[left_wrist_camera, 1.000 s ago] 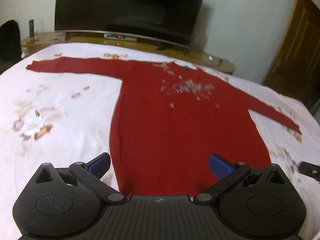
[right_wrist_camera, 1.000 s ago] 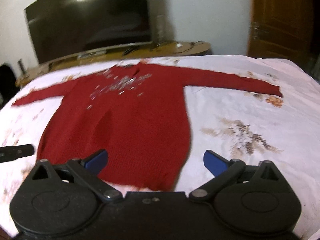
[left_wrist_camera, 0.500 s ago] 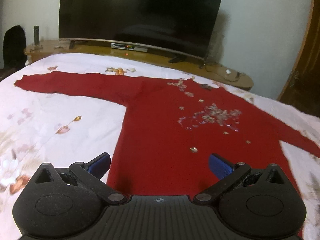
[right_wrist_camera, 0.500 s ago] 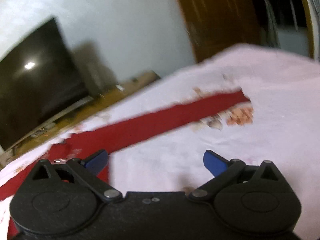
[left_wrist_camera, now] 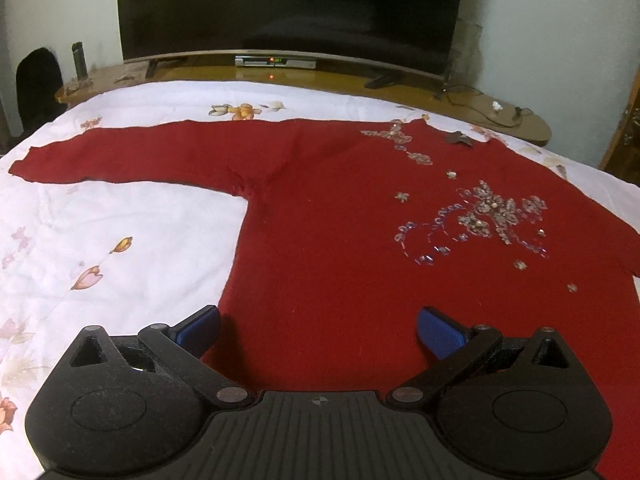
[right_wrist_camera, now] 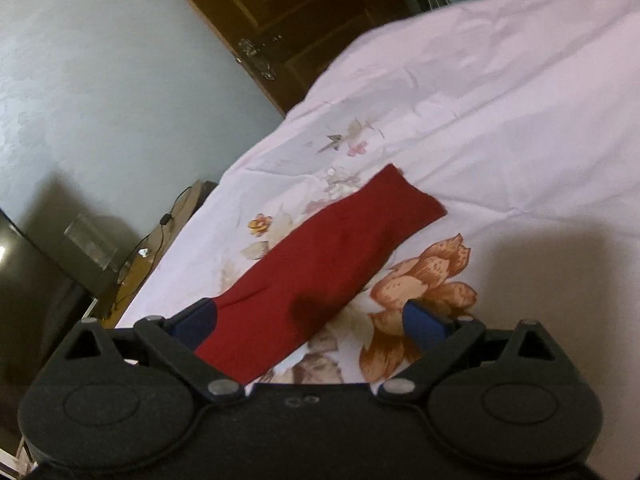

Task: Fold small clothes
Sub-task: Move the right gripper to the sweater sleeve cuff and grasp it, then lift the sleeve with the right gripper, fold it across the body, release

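Observation:
A red long-sleeved sweater (left_wrist_camera: 320, 240) with a beaded pattern (left_wrist_camera: 480, 212) on the chest lies flat and face up on a floral bedsheet (left_wrist_camera: 120, 232). Its left sleeve (left_wrist_camera: 120, 156) stretches out to the left. My left gripper (left_wrist_camera: 318, 326) is open and empty, low over the sweater's body near its left side edge. In the right wrist view the sweater's right sleeve (right_wrist_camera: 328, 264) lies on the sheet (right_wrist_camera: 500, 120), its cuff pointing away. My right gripper (right_wrist_camera: 310, 320) is open and empty, just above that sleeve, with the sleeve between the fingers.
A large dark TV (left_wrist_camera: 292, 8) stands on a wooden bench (left_wrist_camera: 320, 80) past the bed's far edge. A cable (left_wrist_camera: 488, 112) lies on the bench. A wooden door (right_wrist_camera: 288, 12) is beyond the bed's right side. A dark chair (left_wrist_camera: 36, 84) stands at the left.
My left gripper moved forward from the hem up over the sweater's body. My right gripper swung right, away from the body, and came down over the right sleeve. Both stayed open.

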`<state>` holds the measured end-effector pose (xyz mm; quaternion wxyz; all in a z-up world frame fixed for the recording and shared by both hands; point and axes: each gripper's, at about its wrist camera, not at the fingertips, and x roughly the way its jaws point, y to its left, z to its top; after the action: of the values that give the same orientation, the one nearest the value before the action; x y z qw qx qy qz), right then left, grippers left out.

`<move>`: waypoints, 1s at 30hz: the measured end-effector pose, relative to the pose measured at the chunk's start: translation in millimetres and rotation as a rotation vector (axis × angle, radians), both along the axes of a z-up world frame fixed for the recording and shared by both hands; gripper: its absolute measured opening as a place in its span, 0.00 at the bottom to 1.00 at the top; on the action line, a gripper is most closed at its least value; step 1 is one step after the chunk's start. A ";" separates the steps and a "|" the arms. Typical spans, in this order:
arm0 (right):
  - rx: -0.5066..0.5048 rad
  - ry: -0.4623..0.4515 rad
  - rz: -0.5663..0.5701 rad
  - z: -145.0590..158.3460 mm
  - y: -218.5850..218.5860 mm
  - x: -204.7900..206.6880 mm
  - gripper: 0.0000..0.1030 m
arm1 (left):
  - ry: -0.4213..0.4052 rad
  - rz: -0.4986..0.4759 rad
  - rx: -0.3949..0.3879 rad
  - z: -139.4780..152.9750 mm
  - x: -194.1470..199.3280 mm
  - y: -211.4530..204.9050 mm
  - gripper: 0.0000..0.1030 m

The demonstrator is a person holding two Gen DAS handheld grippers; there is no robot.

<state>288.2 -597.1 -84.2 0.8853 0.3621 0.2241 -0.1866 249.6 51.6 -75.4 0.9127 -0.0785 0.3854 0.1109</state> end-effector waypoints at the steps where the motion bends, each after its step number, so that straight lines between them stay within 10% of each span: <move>1: 0.011 -0.008 0.002 -3.4 -2.7 2.6 0.95 | 0.004 0.002 -0.001 -0.8 2.5 -0.6 1.00; 9: 0.097 -0.123 0.018 -11.5 -26.7 16.2 0.89 | 0.017 -0.010 0.002 -6.3 19.8 -7.0 1.00; 13: 0.173 -0.116 -0.012 -22.1 -39.2 10.4 0.26 | 0.023 -0.012 -0.009 -8.8 21.5 -3.8 1.00; 22: 0.255 -0.187 -0.075 -28.0 -52.4 5.0 0.40 | 0.019 0.004 -0.008 -6.2 26.7 9.3 1.00; 24: 0.237 -0.167 -0.062 -26.1 -53.2 11.5 0.30 | 0.019 0.017 -0.016 -5.3 24.8 15.6 1.00; 25: 0.213 -0.132 -0.061 -24.7 -52.7 16.1 0.08 | 0.021 0.022 -0.026 -5.2 23.4 19.8 1.00; 30: 0.040 -0.032 -0.047 -10.7 -40.0 32.6 0.06 | 0.012 0.104 -0.075 -5.7 14.6 48.2 1.00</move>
<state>320.8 -637.1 -94.9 0.8768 0.3880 0.2050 -0.1968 264.3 99.9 -81.0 0.8997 -0.1321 0.3903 0.1441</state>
